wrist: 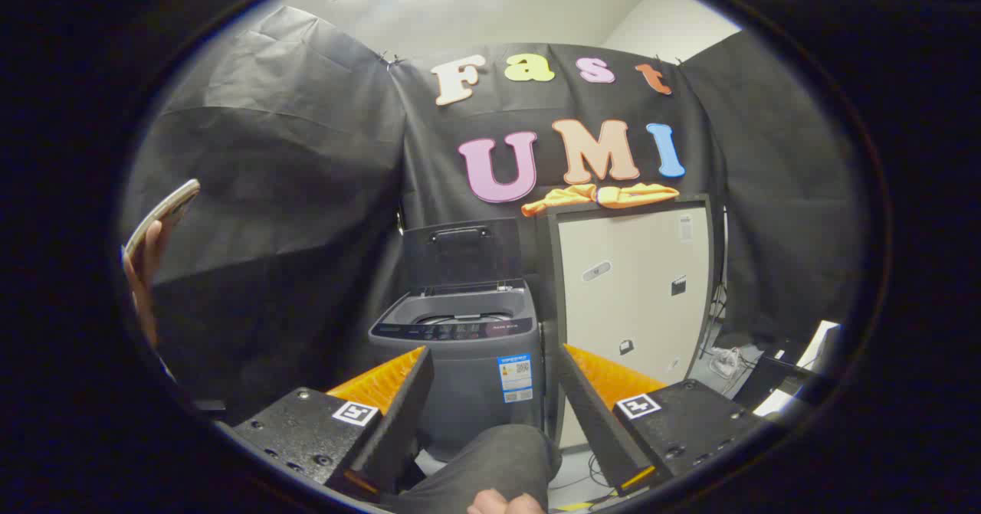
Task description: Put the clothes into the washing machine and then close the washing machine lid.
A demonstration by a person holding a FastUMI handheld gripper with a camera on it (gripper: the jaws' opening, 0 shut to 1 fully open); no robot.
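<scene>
A small grey top-loading washing machine (464, 345) stands on the floor ahead of my fingers, its lid (460, 250) raised upright against the booth wall. Orange clothes (602, 196) lie on top of a tall white cabinet (632, 292) just right of the machine. My gripper (494, 368) is open, its two fingers spread wide with nothing between them but the machine's front farther off. I cannot see into the tub.
A person's knee in grey trousers (490, 460) and fingertips (506, 503) sit low between the fingers. To the left, a hand (142, 269) holds a phone (165, 211). Cables and a power strip (724, 361) lie on the floor right of the cabinet.
</scene>
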